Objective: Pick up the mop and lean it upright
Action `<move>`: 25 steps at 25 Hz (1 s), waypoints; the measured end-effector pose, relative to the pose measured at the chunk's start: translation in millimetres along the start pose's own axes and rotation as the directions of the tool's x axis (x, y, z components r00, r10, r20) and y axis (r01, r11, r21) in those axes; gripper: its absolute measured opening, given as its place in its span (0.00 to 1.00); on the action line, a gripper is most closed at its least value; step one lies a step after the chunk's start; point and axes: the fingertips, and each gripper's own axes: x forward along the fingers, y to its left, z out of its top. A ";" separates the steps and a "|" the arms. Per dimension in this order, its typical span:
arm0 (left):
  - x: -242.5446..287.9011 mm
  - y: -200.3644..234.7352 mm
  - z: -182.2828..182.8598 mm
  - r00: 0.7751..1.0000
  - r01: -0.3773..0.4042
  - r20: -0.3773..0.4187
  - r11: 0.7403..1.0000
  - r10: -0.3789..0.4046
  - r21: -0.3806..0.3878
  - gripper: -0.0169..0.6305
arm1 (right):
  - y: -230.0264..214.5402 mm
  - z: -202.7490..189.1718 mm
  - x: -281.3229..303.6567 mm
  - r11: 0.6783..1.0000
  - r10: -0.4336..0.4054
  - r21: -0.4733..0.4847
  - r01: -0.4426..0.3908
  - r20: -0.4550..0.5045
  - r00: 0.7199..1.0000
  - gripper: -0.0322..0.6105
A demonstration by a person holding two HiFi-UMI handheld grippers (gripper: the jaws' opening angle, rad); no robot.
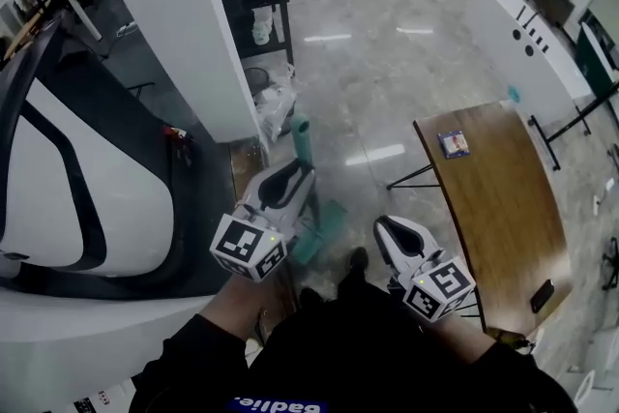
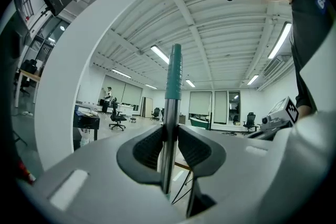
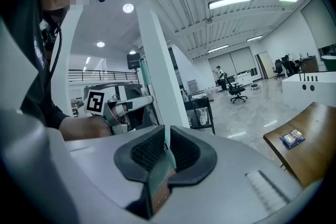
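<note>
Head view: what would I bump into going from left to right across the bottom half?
curved counter → left tongs → right tongs → table

Mop (image 2: 173, 76): teal ribbed grip over a bare silver shaft, with a teal head plate. Left tongs (image 2: 169, 136) and right tongs (image 3: 167, 147): pale grey shells, dark grey ridged pads, and marker cubes (image 1: 247, 247) patterned in black-and-white squares. Worktop (image 1: 503, 208) is warm brown woodgrain; floor (image 1: 387, 82) glossy pale grey; pillar (image 1: 174, 14) white; sleeve (image 1: 222, 343) black.
</note>
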 end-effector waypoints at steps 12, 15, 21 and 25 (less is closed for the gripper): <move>38.0 90.6 -25.7 0.991 -0.122 -0.059 0.992 0.121 -0.016 0.19 | -54.5 33.0 124.8 0.982 0.188 0.002 -0.188 -0.001 0.982 0.11; 57.4 112.5 -27.3 0.982 -0.173 -0.077 0.985 0.172 -0.004 0.19 | -83.9 51.2 156.8 0.970 0.241 -0.012 -0.241 -0.007 0.970 0.11; 108.8 159.7 -41.1 0.960 -0.258 -0.111 0.966 0.257 0.010 0.19 | -162.2 65.8 198.9 0.973 0.226 0.059 -0.224 -0.044 0.973 0.11; 135.7 195.6 -53.9 0.951 -0.277 -0.142 0.961 0.275 0.006 0.19 | -188.2 58.7 215.6 0.973 0.221 0.081 -0.214 -0.087 0.971 0.11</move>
